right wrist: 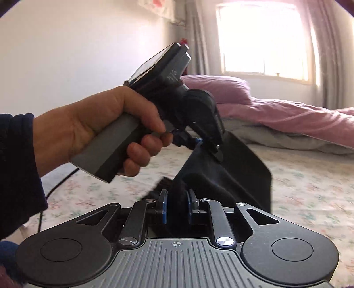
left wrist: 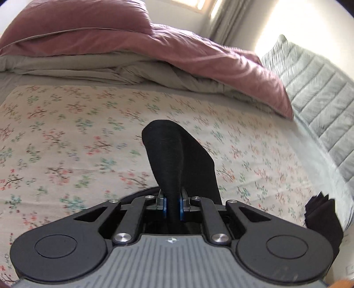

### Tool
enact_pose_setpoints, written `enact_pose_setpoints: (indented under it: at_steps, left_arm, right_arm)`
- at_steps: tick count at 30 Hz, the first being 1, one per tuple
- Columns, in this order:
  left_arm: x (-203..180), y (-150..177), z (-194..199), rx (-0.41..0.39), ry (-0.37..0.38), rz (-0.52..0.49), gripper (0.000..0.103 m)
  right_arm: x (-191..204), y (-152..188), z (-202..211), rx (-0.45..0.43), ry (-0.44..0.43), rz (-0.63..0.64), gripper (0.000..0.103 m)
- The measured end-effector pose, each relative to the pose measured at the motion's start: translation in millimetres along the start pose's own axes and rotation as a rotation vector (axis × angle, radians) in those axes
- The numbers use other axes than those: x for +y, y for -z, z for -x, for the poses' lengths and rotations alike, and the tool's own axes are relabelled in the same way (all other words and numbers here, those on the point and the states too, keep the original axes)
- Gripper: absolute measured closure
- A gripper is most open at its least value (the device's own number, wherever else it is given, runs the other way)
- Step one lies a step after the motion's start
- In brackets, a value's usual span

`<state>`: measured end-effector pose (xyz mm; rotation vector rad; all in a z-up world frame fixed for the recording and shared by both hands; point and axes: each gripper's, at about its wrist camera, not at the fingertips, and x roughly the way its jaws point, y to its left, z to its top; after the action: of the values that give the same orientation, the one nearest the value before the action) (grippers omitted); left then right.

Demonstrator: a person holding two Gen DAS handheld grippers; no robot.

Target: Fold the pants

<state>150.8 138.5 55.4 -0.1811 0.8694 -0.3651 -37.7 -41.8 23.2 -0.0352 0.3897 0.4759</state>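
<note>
The black pants (left wrist: 177, 155) hang in the air above the flowered bed sheet (left wrist: 66, 133). In the left wrist view my left gripper (left wrist: 173, 207) is shut on a bunched fold of the black cloth, which rises ahead of the blue pads. In the right wrist view my right gripper (right wrist: 176, 206) is shut on another part of the black pants (right wrist: 221, 177). The left gripper (right wrist: 204, 141), held by a hand (right wrist: 99, 126), pinches the cloth just ahead and above. The cloth stretches between the two grippers.
A pink duvet (left wrist: 199, 51) and pillow (left wrist: 77, 20) over grey bedding lie at the bed's far side. A quilted grey headboard (left wrist: 314, 93) is at the right. A bright window (right wrist: 263, 42) with curtains is behind the bed. A black cable (right wrist: 57, 186) trails at left.
</note>
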Motion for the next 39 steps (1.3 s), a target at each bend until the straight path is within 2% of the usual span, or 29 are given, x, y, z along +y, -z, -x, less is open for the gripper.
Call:
enact_pose_setpoints:
  at_steps: [5, 8, 10, 13, 16, 18, 19, 21, 22, 23, 26, 28, 31, 34, 36, 39]
  left_arm:
    - [67, 12, 1, -0.013, 0.016, 0.099, 0.064]
    - [99, 26, -17, 0.021, 0.026, 0.140, 0.061]
    - [107, 32, -31, 0.053, 0.012, 0.124, 0.059]
    - [107, 35, -39, 0.034, 0.008, 0.095, 0.057]
    - [110, 36, -34, 0.016, 0.010, 0.087, 0.051]
    - [111, 39, -30, -0.002, -0.007, 0.089, 0.045]
    - [112, 41, -29, -0.005, -0.020, 0.086, 0.041]
    - [113, 40, -21, -0.017, -0.065, 0.081, 0.038]
    - [114, 39, -14, -0.030, -0.094, 0.081, 0.038]
    - [116, 38, -5, -0.049, -0.113, 0.092, 0.038]
    - [116, 36, 24, -0.106, -0.136, 0.172, 0.038]
    - [103, 39, 40, -0.139, -0.082, 0.174, 0.038]
    - [63, 48, 44, -0.128, -0.044, 0.105, 0.038]
    - [28, 64, 24, -0.051, -0.152, 0.011, 0.038]
    - [24, 78, 4, -0.017, -0.244, -0.027, 0.037]
    - [45, 95, -4, -0.063, -0.221, 0.056, 0.027]
  right_arm:
    - [38, -8, -29, 0.034, -0.032, 0.047, 0.086]
    - [55, -9, -60, 0.082, -0.048, 0.036, 0.086]
    - [68, -1, -79, 0.124, -0.039, 0.049, 0.086]
    - [74, 15, -108, 0.214, -0.042, 0.020, 0.086]
    - [67, 28, -122, 0.264, -0.058, -0.009, 0.080]
    - [55, 28, -121, 0.308, -0.144, -0.071, 0.078]
    - [45, 26, -121, 0.380, -0.243, -0.134, 0.077]
    - [23, 23, -116, 0.532, -0.492, -0.294, 0.074]
    - [14, 19, -106, 0.544, -0.577, -0.322, 0.074]
    - [5, 14, -93, 0.512, -0.597, -0.306, 0.074]
    - [-32, -7, -53, 0.385, -0.483, -0.204, 0.074]
    - [-69, -15, -47, 0.327, -0.369, -0.198, 0.072]
    - [-109, -12, -61, 0.347, -0.273, -0.180, 0.072]
    - [-116, 16, -88, 0.418, -0.223, -0.131, 0.072]
    - [-112, 38, -103, 0.450, -0.211, -0.140, 0.072]
    - [-101, 46, -110, 0.424, -0.192, -0.057, 0.072]
